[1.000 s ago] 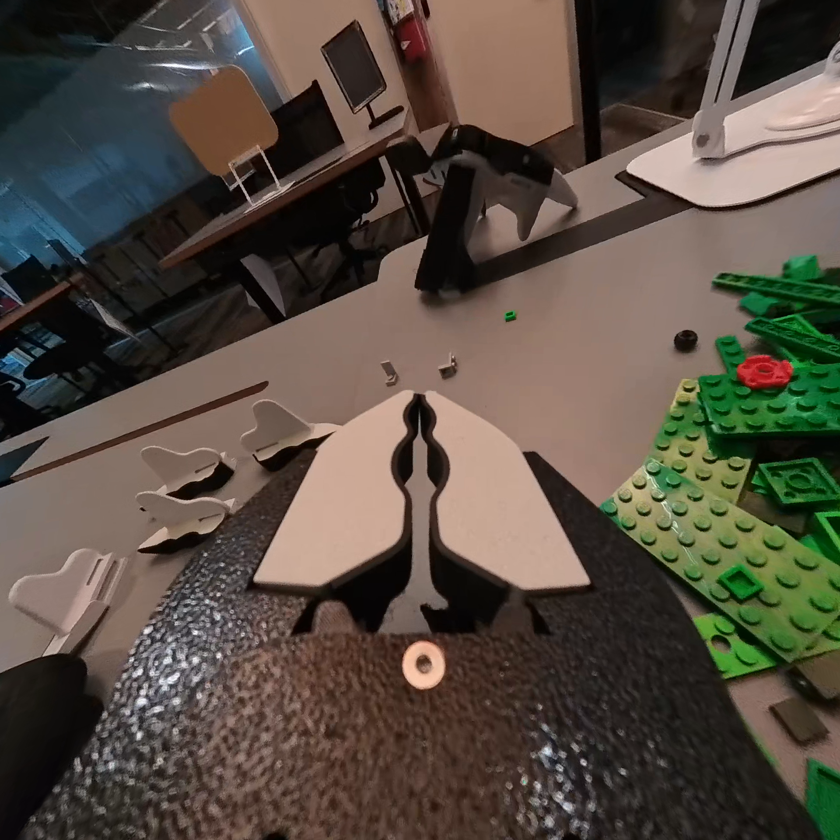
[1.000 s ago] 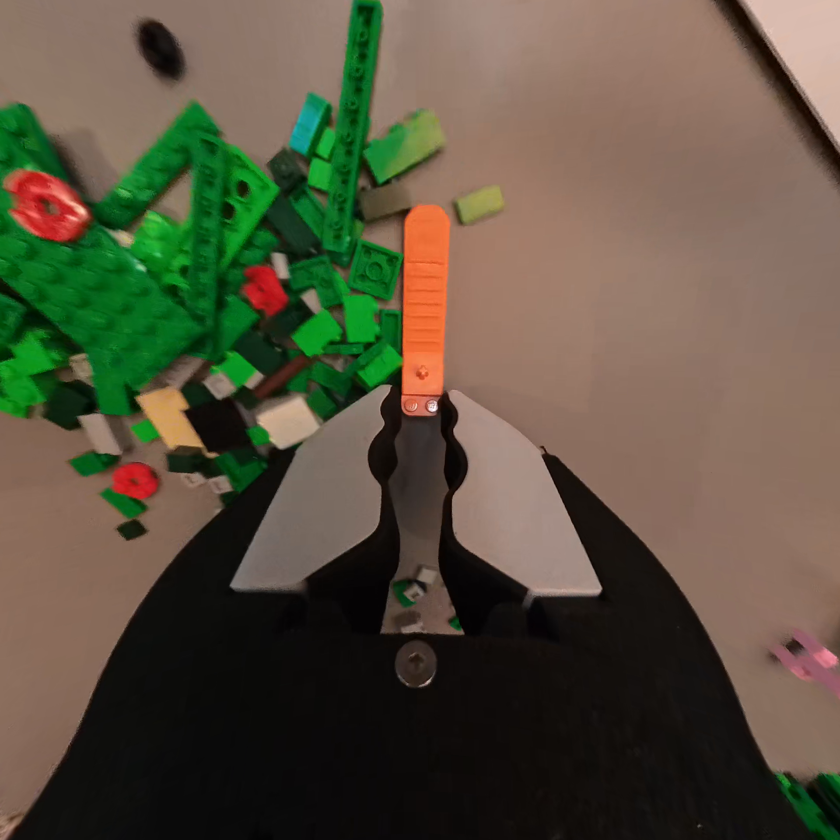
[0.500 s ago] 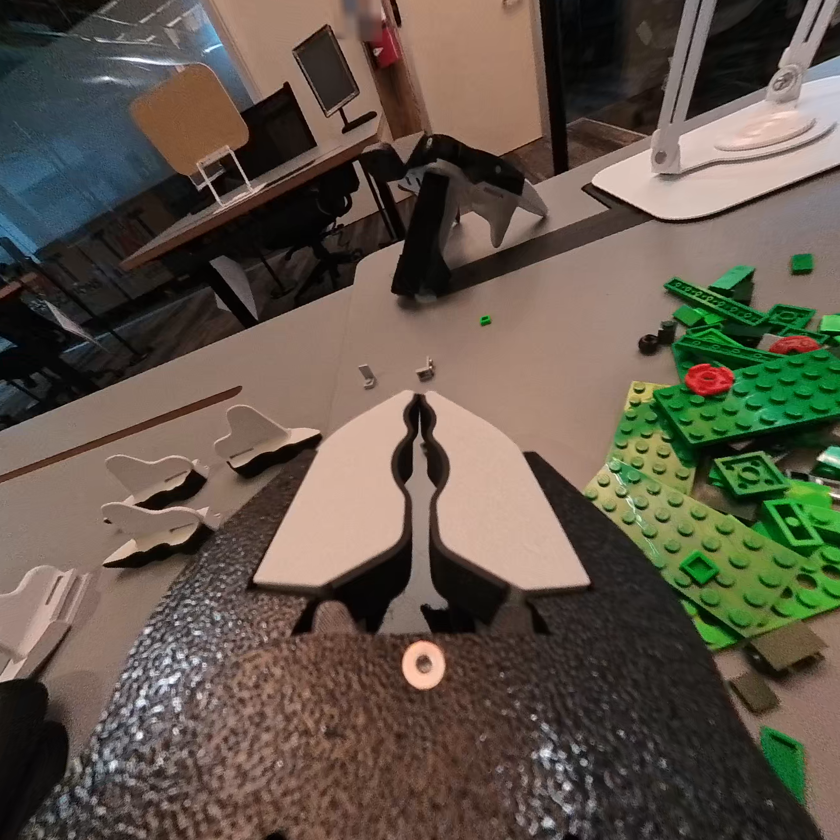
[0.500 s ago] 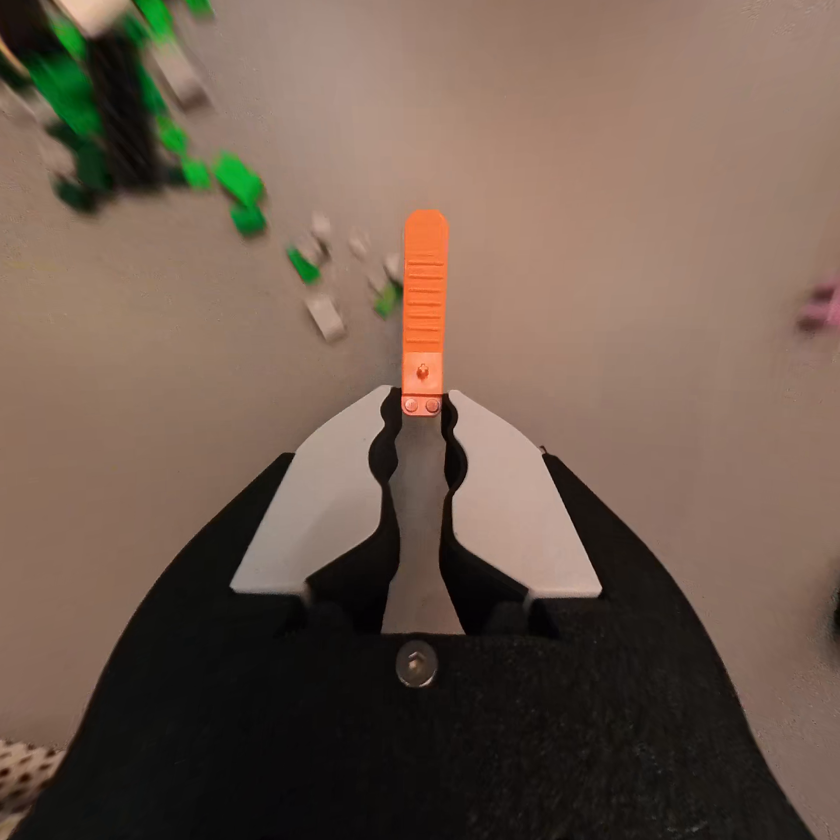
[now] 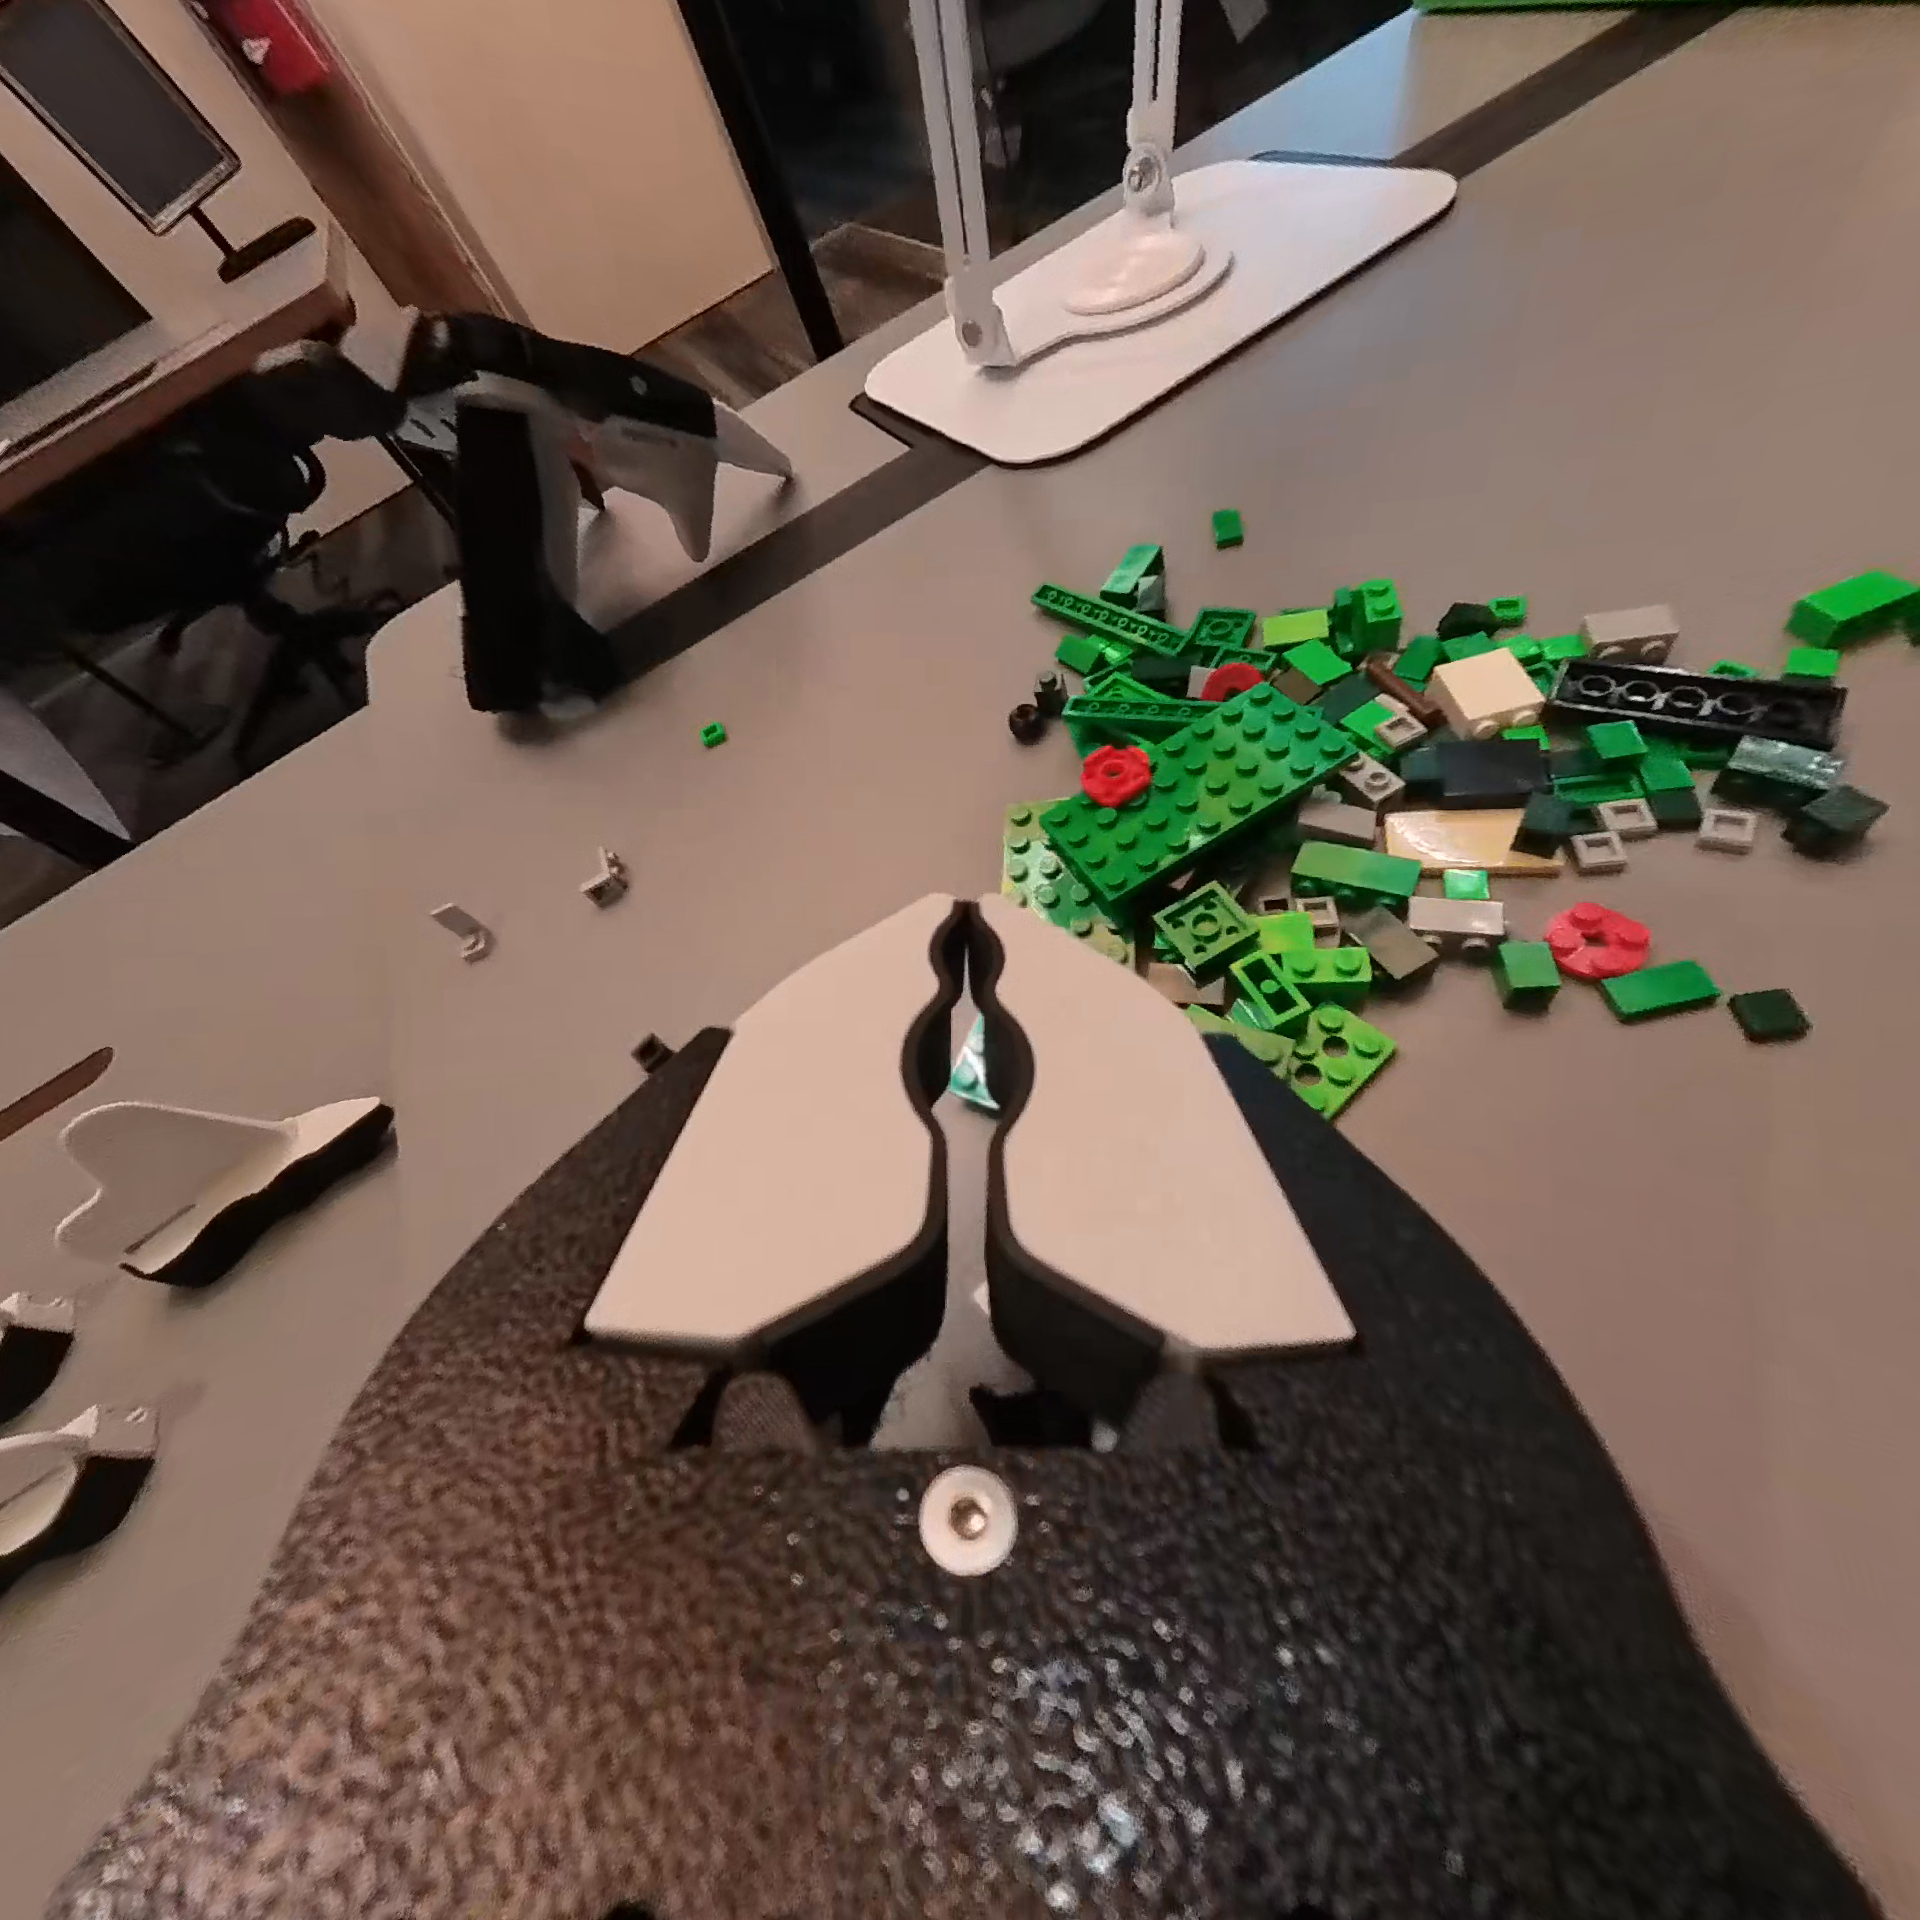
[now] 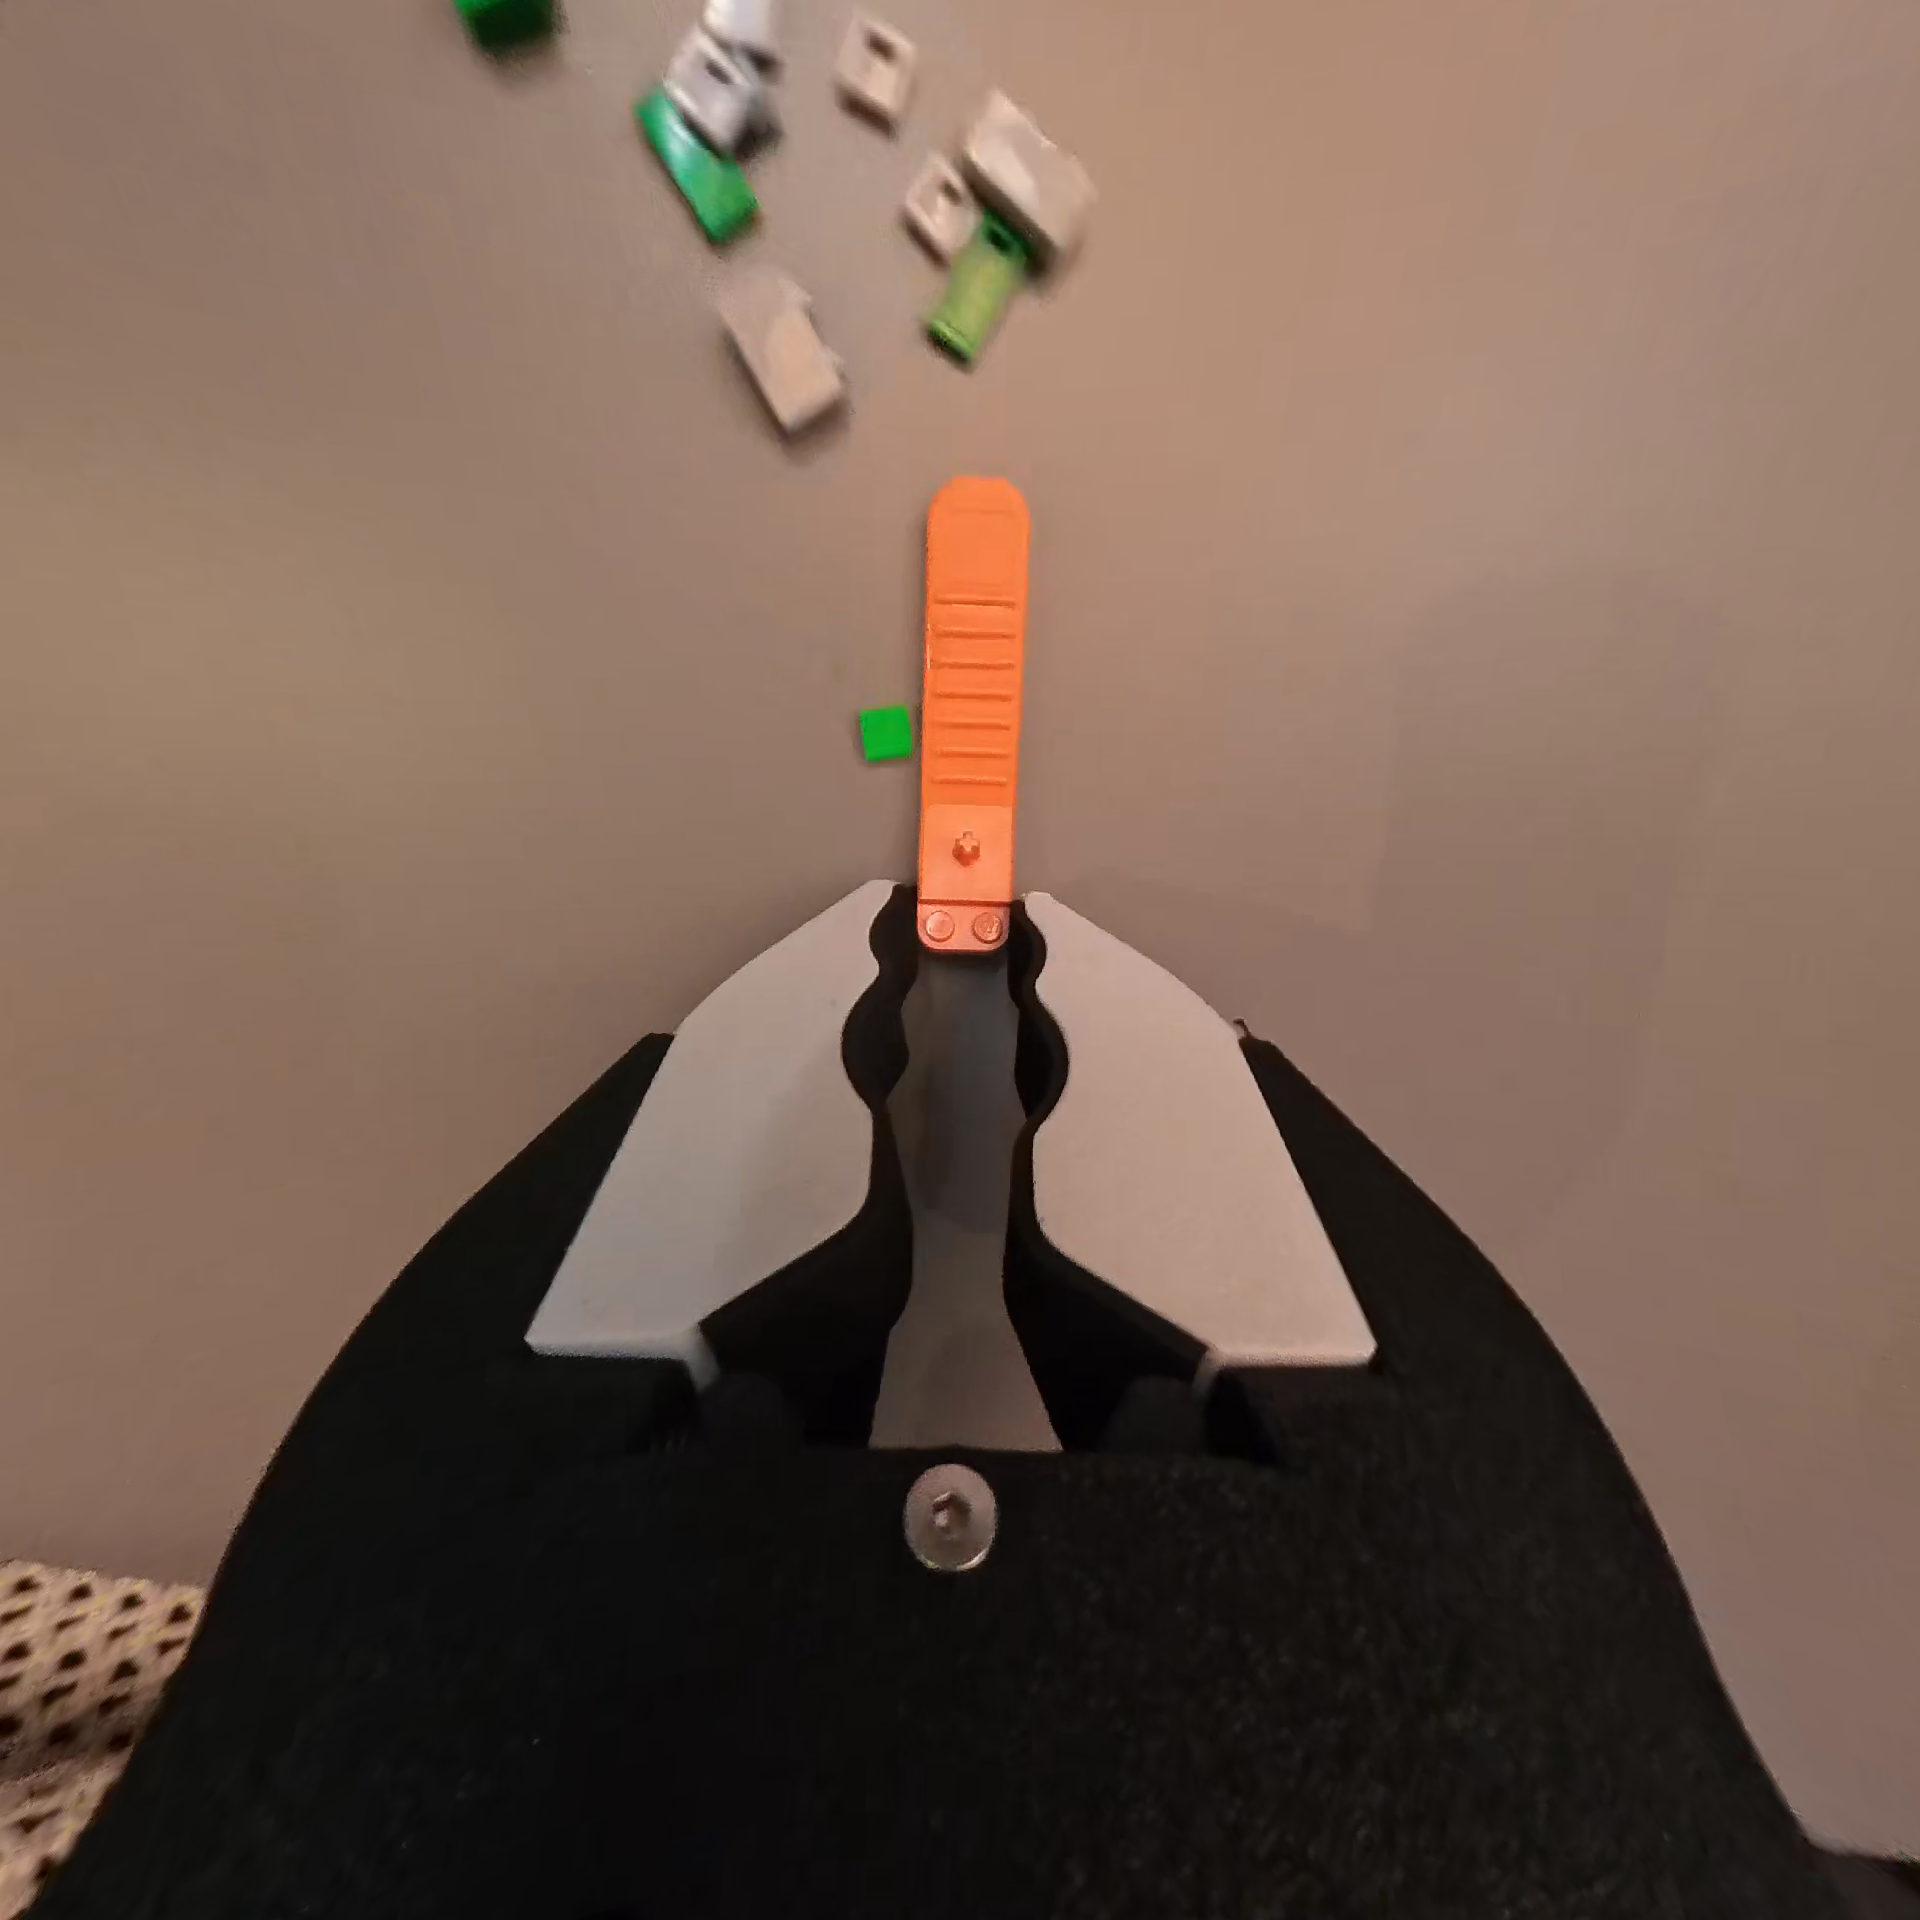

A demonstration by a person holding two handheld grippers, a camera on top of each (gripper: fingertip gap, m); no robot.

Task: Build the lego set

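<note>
While the right gripper (image 6: 964, 914) clamps the near end of an orange brick separator (image 6: 975, 686) above the grey table (image 6: 1455, 520), the left gripper (image 5: 968, 925) sits closed and empty; the green Lego pile (image 5: 1403, 790) lies far right.

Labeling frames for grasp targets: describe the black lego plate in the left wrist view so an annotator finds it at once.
Start at the grey table, then the heap of mostly green lego pieces on its right side. At the heap's far right edge lies the black plate, long and narrow, beside a cream brick. It is the only long black piece there.
</note>
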